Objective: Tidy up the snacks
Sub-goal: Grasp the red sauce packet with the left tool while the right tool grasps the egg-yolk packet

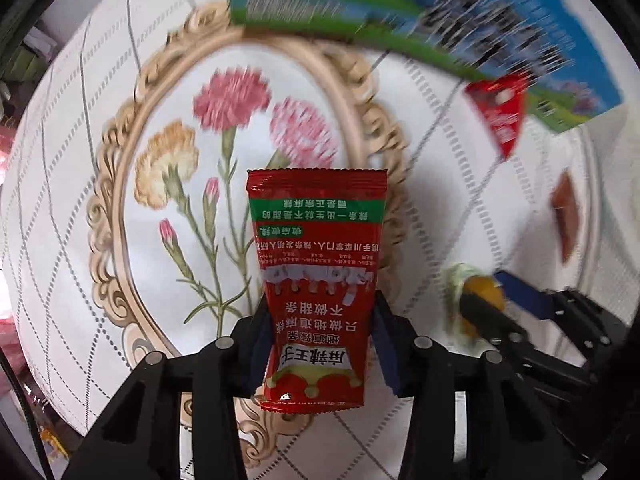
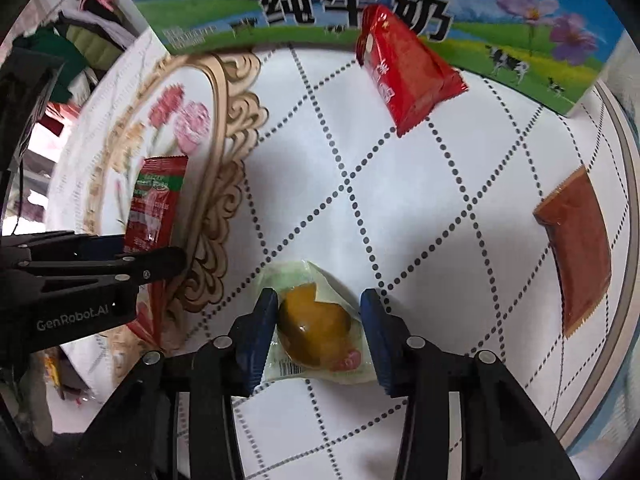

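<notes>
Red snack packet (image 1: 316, 292) clamped between the blue pads of the left gripper (image 1: 320, 344), hanging above the flower-print oval on the tabletop (image 1: 72, 160), green band and white lettering facing the camera. Same packet (image 2: 154, 204) seen edge-on in the right wrist view, held up at the left by the left gripper (image 2: 160, 256). Nearer and to the right, a clear wrapper with a yellow-brown egg-shaped snack (image 2: 316, 324) lying on the dotted-diamond cloth, squeezed between the pads of the right gripper (image 2: 318, 336), both pads pressed to the wrapper. In the left wrist view that right gripper (image 1: 488, 292) closed on the yellowish snack (image 1: 476, 296), blurred. Farther off, a second red packet (image 2: 408, 72) leaning against the milk carton box (image 2: 320, 12) at the far edge. Over at the right, a flat brown packet (image 2: 576, 252) alone on the cloth, well apart from the rest.
</notes>
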A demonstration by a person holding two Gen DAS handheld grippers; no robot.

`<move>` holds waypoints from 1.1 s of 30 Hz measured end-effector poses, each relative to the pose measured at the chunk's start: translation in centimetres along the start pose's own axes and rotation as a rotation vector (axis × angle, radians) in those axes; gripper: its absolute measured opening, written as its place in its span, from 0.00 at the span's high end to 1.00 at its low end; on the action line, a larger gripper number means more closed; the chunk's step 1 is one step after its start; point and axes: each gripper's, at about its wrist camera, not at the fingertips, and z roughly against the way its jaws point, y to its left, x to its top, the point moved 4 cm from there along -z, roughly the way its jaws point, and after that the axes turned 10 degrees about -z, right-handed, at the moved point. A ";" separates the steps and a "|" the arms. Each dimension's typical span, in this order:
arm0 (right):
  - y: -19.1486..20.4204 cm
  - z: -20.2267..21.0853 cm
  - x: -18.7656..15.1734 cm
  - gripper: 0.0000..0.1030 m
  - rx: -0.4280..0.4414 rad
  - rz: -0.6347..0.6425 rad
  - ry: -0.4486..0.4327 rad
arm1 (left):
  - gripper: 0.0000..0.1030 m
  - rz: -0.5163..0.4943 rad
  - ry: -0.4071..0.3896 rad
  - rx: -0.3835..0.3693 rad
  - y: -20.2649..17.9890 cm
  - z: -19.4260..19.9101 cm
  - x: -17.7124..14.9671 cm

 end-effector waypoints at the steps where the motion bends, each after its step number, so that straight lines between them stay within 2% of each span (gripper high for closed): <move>1: -0.1 0.3 0.1 0.60 0.007 -0.004 -0.006 | 0.59 0.000 -0.013 -0.010 -0.4 0.8 0.1; 5: -0.5 2.3 0.4 0.69 0.052 -0.035 -0.037 | 0.59 -0.016 -0.086 -0.064 -1.7 5.3 1.9; 11: -0.8 7.5 3.5 0.70 0.121 -0.062 -0.134 | 0.59 -0.051 -0.191 -0.109 -3.1 11.0 4.4; 15: -1.2 10.8 5.1 0.70 0.159 -0.072 -0.193 | 0.59 -0.069 -0.221 -0.103 -2.9 12.3 6.6; 18: -2.6 12.5 4.8 0.69 0.204 -0.073 -0.190 | 0.59 -0.075 -0.209 -0.078 -1.5 11.3 7.4; 20: -2.5 11.1 5.2 0.61 0.212 -0.094 -0.133 | 0.59 -0.077 -0.177 -0.064 -1.3 9.9 7.0; 21: -2.1 10.1 4.9 0.51 0.220 -0.084 -0.103 | 0.59 -0.072 -0.147 -0.051 -0.9 8.5 6.4; 22: -1.8 9.1 4.5 0.50 0.220 -0.081 -0.083 | 0.59 -0.072 -0.122 -0.041 -0.8 7.1 5.9; 26: -0.9 4.8 2.1 0.50 0.235 -0.090 0.027 | 0.59 -0.026 0.026 -0.026 0.9 1.1 3.0; 29: -0.9 1.7 0.7 0.50 0.211 -0.117 0.082 | 0.59 0.013 0.099 -0.035 1.9 -2.1 1.4; 30: -1.1 0.8 0.6 0.50 0.169 -0.115 0.077 | 0.59 0.020 0.111 -0.038 2.1 -2.8 1.1; 33: -1.1 -1.0 0.5 0.51 0.114 -0.099 0.074 | 0.59 0.021 0.124 -0.022 2.4 -4.1 0.7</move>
